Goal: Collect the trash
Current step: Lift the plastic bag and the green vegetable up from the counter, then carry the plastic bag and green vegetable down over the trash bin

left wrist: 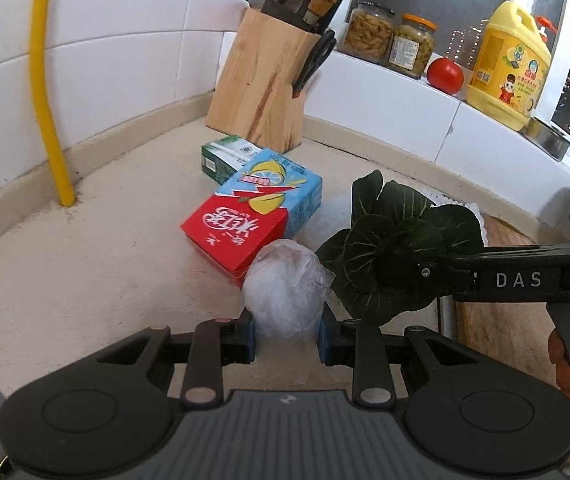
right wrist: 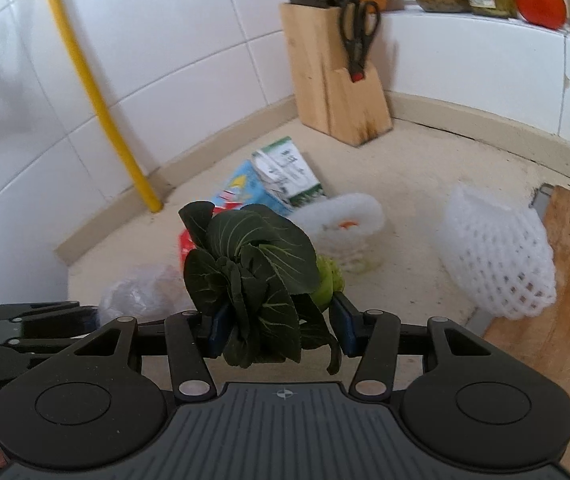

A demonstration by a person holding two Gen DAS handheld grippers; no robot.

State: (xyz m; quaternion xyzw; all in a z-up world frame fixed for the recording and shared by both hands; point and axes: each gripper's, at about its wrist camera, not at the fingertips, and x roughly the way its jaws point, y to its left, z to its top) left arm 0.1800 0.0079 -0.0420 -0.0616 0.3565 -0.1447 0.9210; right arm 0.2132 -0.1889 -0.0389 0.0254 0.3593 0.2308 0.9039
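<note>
Your left gripper (left wrist: 287, 338) pinched the crumpled plastic bag (left wrist: 287, 288) just above the bench (left wrist: 85, 280); beside it, your right gripper (right wrist: 279, 334) clasped the leafy greens (right wrist: 253, 272). The cartons (left wrist: 245, 216) lay directly ahead, nearer your left.

Left gripper (left wrist: 287, 338) fingers clamped, right gripper (right wrist: 279, 330) fingers clamped, side by side

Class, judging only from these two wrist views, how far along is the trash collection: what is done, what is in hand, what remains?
Done: nothing visibly binned; no bin shows. In hand: the left hand-held gripper is shut on a crumpled plastic bag, and the right hand-held gripper holds a leafy green. Left on the counter: red carton, blue carton, green-and-white carton, two white foam nets.
</note>
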